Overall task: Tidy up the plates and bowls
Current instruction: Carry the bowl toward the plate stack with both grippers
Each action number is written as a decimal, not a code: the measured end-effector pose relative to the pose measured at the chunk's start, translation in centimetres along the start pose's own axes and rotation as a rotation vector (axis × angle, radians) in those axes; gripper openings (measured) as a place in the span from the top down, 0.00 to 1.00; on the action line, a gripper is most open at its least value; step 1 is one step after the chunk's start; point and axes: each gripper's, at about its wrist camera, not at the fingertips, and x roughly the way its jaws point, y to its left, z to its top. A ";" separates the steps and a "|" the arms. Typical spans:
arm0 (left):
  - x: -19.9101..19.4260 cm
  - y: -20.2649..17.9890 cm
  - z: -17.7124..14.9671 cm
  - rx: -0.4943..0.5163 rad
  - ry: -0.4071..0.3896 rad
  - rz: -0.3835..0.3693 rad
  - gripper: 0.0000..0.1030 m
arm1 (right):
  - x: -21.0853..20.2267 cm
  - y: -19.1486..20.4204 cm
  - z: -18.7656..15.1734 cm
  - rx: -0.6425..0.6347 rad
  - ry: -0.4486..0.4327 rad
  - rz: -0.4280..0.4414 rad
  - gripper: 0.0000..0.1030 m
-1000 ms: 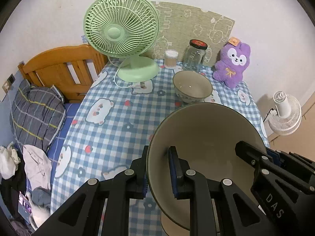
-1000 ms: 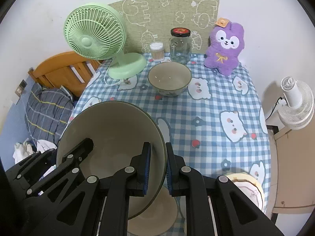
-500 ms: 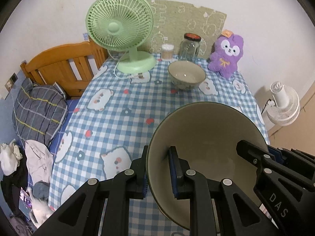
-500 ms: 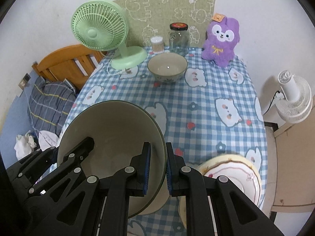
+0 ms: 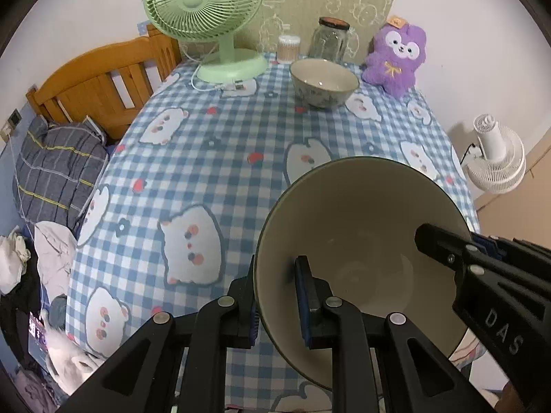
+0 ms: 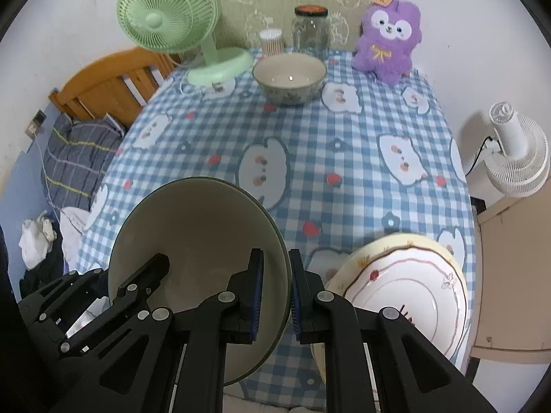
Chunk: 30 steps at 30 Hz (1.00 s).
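Bowl (image 5: pixel 358 241), large and cream-coloured, hangs over the near end of the checked tablecloth (image 5: pixel 213 158), its rim pinched by the left gripper (image 5: pixel 275 296) and the right gripper (image 6: pixel 275 296) on opposite sides. A plate (image 6: pixel 406 285) lies beside it, partly hidden. Farther off stand a smaller bowl (image 6: pixel 289 77) and a green fan (image 5: pixel 203 0).

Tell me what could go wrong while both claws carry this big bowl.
Each claw, left and right, pinches only the thin rim of the big bowl; it could slip or tip if they drift apart. The plate sits at the table's near corner, close to the right claw, so a bump could knock it off.
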 end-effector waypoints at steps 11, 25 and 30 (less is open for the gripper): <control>2.4 0.4 -1.7 -0.019 0.054 0.016 0.85 | 3.2 0.3 -1.4 -0.026 0.085 -0.012 0.84; 4.4 0.1 -1.9 0.017 0.079 0.009 0.84 | 5.0 -0.1 -1.3 -0.012 0.115 -0.048 0.84; 4.9 0.1 -1.9 0.016 0.093 0.000 0.84 | 5.1 0.0 -1.2 -0.011 0.104 -0.065 0.84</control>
